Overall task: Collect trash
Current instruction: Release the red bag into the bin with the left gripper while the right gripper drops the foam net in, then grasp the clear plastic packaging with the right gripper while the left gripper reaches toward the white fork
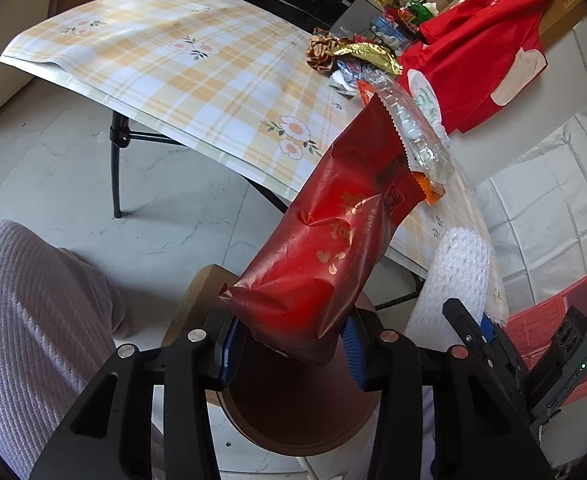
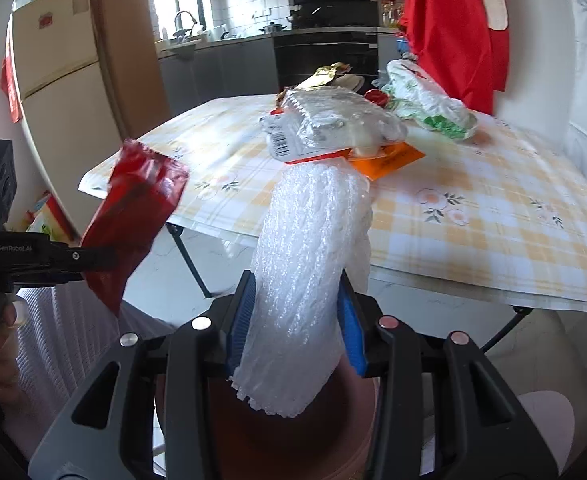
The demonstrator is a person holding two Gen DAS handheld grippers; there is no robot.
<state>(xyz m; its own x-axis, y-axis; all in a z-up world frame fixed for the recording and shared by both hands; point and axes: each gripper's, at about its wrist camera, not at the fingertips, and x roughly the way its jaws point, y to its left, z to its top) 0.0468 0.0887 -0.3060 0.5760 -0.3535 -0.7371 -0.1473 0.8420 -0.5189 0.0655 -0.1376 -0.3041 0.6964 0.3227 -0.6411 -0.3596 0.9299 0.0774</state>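
Observation:
My left gripper is shut on a red snack bag with gold print, held up over a round brown bin on the floor. My right gripper is shut on a roll of white bubble wrap, also above the brown bin. In the right wrist view the red snack bag shows at the left in the left gripper. The white bubble wrap and the right gripper's body appear at the right of the left wrist view. More wrappers lie on the table: clear plastic packaging, a gold foil wrapper.
A folding table with a yellow checked cloth stands ahead, its black legs on a pale marble floor. Red cloth hangs at the table's far side. A person's ribbed trouser leg is at the left. A fridge and kitchen counter lie beyond.

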